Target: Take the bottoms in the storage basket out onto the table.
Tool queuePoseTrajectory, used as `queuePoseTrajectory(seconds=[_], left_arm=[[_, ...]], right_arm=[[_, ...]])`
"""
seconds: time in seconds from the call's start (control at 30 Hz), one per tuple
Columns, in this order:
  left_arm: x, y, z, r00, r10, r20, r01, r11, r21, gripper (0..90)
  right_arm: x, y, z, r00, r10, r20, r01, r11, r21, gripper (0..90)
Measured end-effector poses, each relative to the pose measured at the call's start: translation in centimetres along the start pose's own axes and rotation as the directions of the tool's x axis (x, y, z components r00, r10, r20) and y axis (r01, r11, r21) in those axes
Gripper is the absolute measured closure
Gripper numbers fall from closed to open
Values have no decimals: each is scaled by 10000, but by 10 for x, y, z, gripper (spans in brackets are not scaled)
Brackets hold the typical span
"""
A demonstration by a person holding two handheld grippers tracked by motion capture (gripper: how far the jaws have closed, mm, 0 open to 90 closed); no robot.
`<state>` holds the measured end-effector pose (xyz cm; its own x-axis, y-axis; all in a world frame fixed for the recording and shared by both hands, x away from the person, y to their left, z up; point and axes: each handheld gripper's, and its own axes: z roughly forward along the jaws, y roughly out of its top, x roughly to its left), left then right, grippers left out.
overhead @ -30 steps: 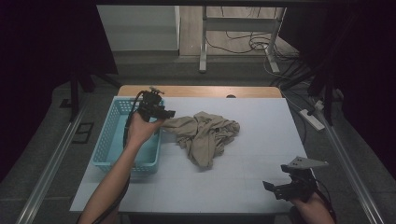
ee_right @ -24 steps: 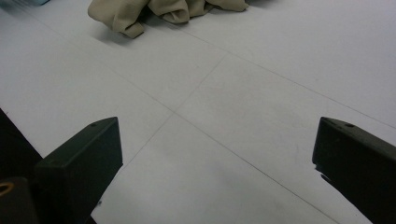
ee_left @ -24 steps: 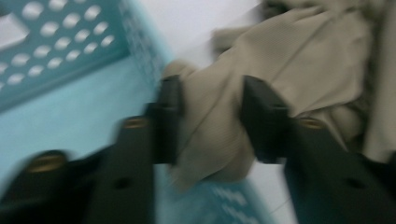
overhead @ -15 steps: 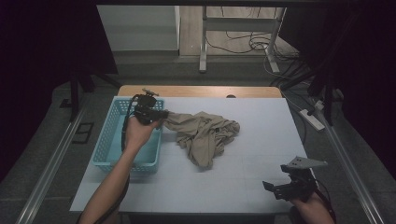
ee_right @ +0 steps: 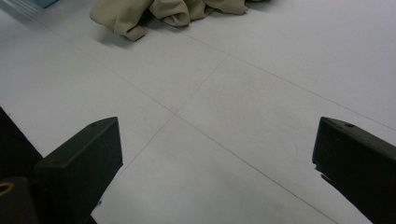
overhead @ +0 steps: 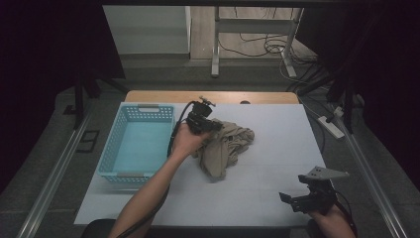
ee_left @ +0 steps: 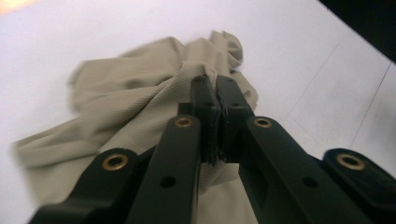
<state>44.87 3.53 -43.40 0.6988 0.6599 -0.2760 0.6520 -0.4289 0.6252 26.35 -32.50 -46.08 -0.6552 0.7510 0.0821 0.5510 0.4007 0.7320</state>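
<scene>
Beige cloth (overhead: 225, 146) lies crumpled mid-table, just right of blue basket (overhead: 136, 144). Left gripper (ee_left: 215, 93) clamped on bunched fold at cloth's left edge. Right gripper (overhead: 292, 198) near front right corner, jaws wide apart, nothing between.

Judgement: cloth light, soft, limp; will drape and trail. Pinch thick fold, not single layer.

- High view looks forward and down over the whole worktop (overhead: 277, 148) from the person's side
- Left gripper view sits close behind its fingers (ee_left: 205, 100)
- Both gripper views share the beige cloth (ee_right: 140, 14), at 11 o'clock in the right one
</scene>
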Motion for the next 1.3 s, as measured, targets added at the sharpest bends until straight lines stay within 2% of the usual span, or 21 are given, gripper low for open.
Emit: queuePoseTrajectory(seconds=[0.03, 0.07, 0.13, 0.2, 0.37, 0.43, 0.5, 0.6, 0.63, 0.7, 0.83, 1.0, 1.1, 1.3], left_arm=[[-1, -1, 13, 10000, 4, 49, -5, 9996, 274, 864], [-1, -1, 13, 10000, 4, 49, -5, 9996, 274, 860], [-1, -6, 30, 9999, -55, 139, 46, 9981, 611, 844], [-1, -8, 35, 10000, -19, 94, 13, 9976, 695, 833], [3, -18, 52, 9996, -69, 282, 50, 9975, 700, 774], [3, -21, 55, 9995, 97, 300, -117, 9977, 672, 738], [1, -22, 57, 9991, 350, 254, -366, 9974, 623, 696], [0, -22, 57, 9989, 377, 289, -394, 9974, 604, 623], [0, -22, 57, 9983, 495, 296, -512, 9970, 585, 623], [-4, -22, 56, 9974, 695, 203, -706, 9958, 589, 563], [-8, -22, 54, 9959, 873, 237, -885, 9946, 535, 480], [-11, -22, 51, 9951, 963, 215, -971, 9943, 429, 392], [-12, -22, 49, 9961, 820, 311, -827, 9963, 211, 327], [-11, -24, 45, 9945, 781, 699, -772, 9969, -152, 241]], right_arm=[[0, 0, 0, 10000, -2, -15, 2, 10000, -26, 19], [0, 0, 0, 10000, -2, -15, 2, 10000, -26, 19], [0, 0, 0, 10000, -1, -24, 1, 10000, -38, 19], [0, 0, 0, 10000, -2, -24, 2, 10000, -35, 19], [0, 0, 0, 10000, -28, -44, 28, 10000, 1, 19], [0, 0, 0, 10000, -21, -23, 21, 10000, -28, 19], [0, 0, 0, 10000, -46, -52, 46, 10000, 28, 19], [1, 0, 0, 10000, -51, -24, 51, 10000, 9, 19], [1, 0, 1, 10000, -79, -20, 79, 10000, 3, 19], [1, 0, 1, 10000, -89, -19, 89, 10000, 25, 19], [1, 1, 1, 9999, -97, -44, 97, 9999, 36, 19], [1, 0, 1, 9999, -106, -45, 106, 9999, 24, 19], [1, 0, 1, 9999, -107, -57, 107, 9999, 23, 19], [0, 0, 1, 9999, -112, -79, 112, 9999, 7, 19]])
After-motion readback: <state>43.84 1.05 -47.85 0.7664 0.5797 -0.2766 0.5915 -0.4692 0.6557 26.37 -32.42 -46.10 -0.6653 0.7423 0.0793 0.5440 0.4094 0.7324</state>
